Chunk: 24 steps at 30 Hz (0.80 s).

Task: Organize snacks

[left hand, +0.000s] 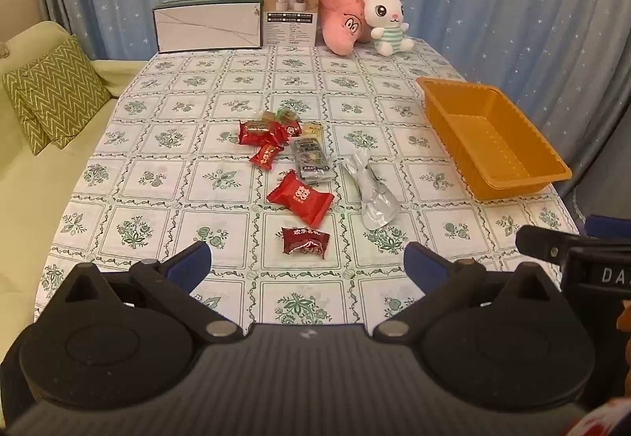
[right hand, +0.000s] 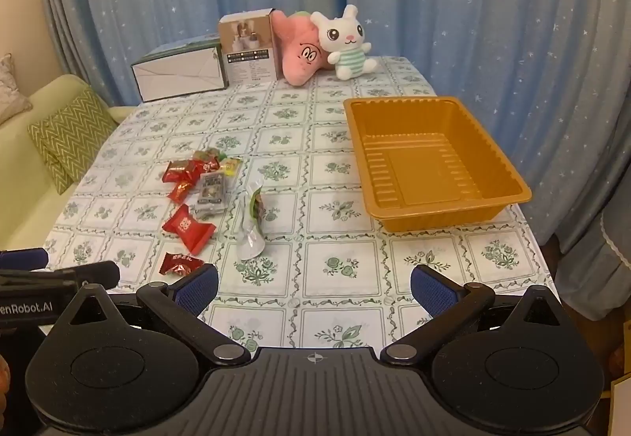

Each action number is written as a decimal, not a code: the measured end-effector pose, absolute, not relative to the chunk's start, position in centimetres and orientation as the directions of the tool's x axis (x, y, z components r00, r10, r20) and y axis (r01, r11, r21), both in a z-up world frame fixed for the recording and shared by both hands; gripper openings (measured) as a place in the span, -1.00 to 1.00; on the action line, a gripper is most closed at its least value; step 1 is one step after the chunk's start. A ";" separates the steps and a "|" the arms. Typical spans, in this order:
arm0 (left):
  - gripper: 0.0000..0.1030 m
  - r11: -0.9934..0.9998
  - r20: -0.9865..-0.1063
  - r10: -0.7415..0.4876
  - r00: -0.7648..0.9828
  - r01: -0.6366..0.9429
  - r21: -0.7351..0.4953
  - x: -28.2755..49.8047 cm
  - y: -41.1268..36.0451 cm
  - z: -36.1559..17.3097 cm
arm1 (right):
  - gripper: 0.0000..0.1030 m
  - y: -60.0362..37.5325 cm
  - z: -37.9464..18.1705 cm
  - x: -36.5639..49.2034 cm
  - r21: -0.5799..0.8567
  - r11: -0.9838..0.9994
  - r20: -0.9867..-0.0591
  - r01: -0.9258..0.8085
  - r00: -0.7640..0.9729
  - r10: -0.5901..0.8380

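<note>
Both grippers held above the near edge of a table (left hand: pixel 165 176) under a green-flowered cloth, pointing down and forward. Left gripper (left hand: pixel 307 262) spread wide, nothing between its blue pads (left hand: pixel 189 262). Right gripper (right hand: pixel 313 288) likewise spread wide and empty, only cloth visible between its pads (right hand: pixel 197 288). In the left view, part of the right gripper visible at the right edge; in the right view, part of the left gripper at the left edge.

Snacks scattered loose on the cloth, left of centre: a dark red candy (left hand: pixel 304 241) nearest the left gripper, just beyond it a bright red candy (left hand: pixel 300 198), further back a cluster of small red candies (left hand: pixel 263 138) touching a grey packet (left hand: pixel 310 160) and a yellowish sweet (left hand: pixel 311 129). Beside the bright red one, to its right, a crumpled silver pouch (left hand: pixel 370 190), lying apart from it.

Orange tray (right hand: pixel 430 109) on the right side of the table, well apart from the snacks, nothing inside.

At the far edge, a flat white box (left hand: pixel 207 28), a taller upright box (left hand: pixel 291 10) touching it, a pink plush (left hand: pixel 341 18) and a white rabbit toy (left hand: pixel 384 18) leaning together. Blue starred curtain (left hand: pixel 493 2) behind. Pale sofa with a green zigzag cushion (left hand: pixel 55 91) off to the left.
</note>
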State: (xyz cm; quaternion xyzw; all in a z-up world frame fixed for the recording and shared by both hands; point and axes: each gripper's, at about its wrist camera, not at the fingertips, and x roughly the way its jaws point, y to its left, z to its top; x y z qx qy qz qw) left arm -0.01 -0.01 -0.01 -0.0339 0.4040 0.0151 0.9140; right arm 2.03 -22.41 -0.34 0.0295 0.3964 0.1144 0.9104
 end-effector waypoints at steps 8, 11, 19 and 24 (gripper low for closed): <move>1.00 0.997 -0.743 -0.022 0.669 -0.041 -0.066 -0.2 0.9 0.3 | 1.00 -22.6 -0.4 1.9 0.151 0.972 -0.708 -0.181 0.666 0.234; 1.00 0.998 -0.739 -0.008 0.673 -0.035 -0.043 -0.2 0.0 0.1 | 1.00 -22.6 -0.3 1.9 0.145 0.973 -0.708 -0.181 0.668 0.230; 1.00 0.999 -0.736 -0.011 0.677 -0.031 -0.044 -0.2 -0.3 0.3 | 1.00 -22.6 -0.4 1.8 0.141 0.975 -0.708 -0.174 0.671 0.222; 1.00 0.998 -0.732 -0.017 0.681 -0.031 -0.052 -0.1 -0.3 0.5 | 1.00 -22.6 -0.3 1.9 0.142 0.974 -0.708 -0.176 0.669 0.224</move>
